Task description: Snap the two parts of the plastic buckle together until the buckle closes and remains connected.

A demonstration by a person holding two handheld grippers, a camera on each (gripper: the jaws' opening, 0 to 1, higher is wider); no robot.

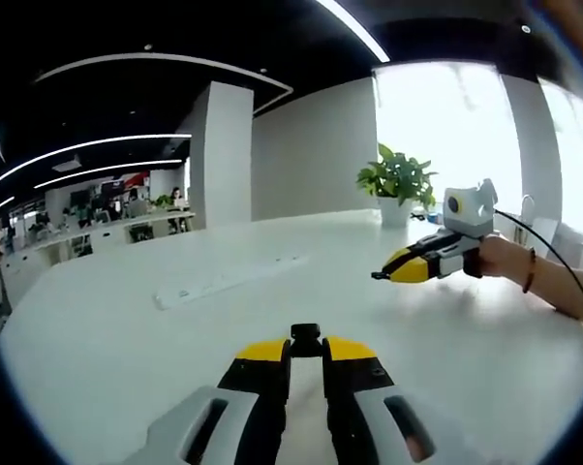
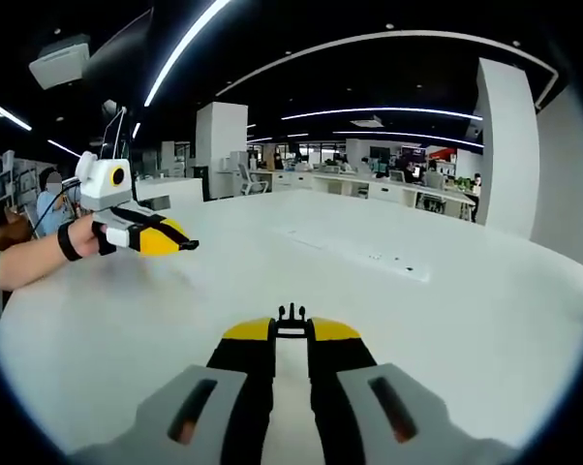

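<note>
Black buckle halves [image 1: 305, 333] in grippers [image 1: 306, 351]

table [image 1: 127, 339]: smooth matt white | buckle part [image 1: 305, 335]: black plastic

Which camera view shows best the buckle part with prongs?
The right gripper view: the pronged buckle part sticks out above the right tongs. In the left gripper view, the right tongs hide it.
</note>
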